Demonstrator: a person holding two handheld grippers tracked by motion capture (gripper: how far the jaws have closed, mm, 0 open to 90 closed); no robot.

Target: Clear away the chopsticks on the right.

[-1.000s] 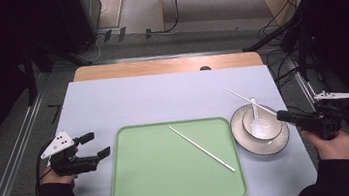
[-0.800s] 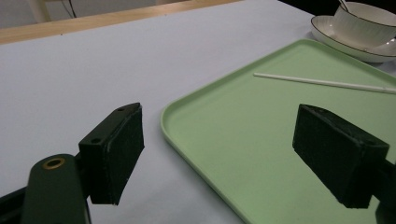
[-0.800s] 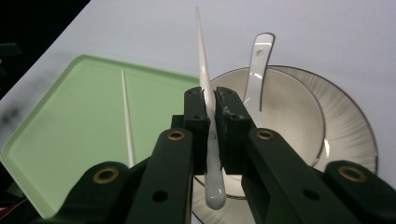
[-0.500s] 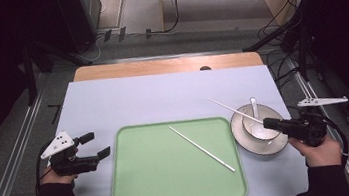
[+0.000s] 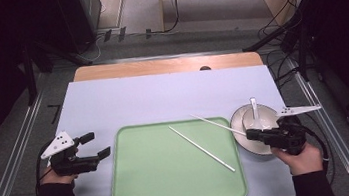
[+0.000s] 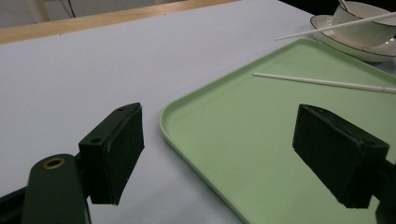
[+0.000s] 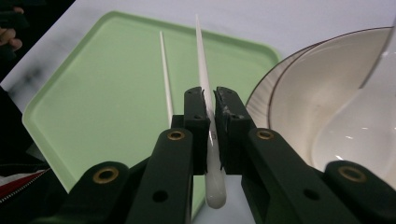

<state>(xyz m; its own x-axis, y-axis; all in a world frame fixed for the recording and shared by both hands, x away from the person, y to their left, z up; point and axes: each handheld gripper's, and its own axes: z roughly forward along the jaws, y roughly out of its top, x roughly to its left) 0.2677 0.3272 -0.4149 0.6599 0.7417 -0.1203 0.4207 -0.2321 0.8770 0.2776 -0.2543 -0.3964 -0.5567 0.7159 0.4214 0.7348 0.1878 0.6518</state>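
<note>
The right gripper (image 7: 209, 100) is clamped on one chopstick (image 7: 201, 60), at centre frame over the green tray (image 5: 163, 190). It should be lowered flat beside the other chopstick (image 5: 201, 148) (already lying there). The left gripper (image 6: 233, 144) is open and empty.

**Bright table, dark surroundings**

Even overhead light washes the pale table (image 5: 162, 97); both side edges of the high view fall to black. The right gripper view blurs its near jaws, and glare streaks the bowl (image 7: 327, 116) at right.
</note>
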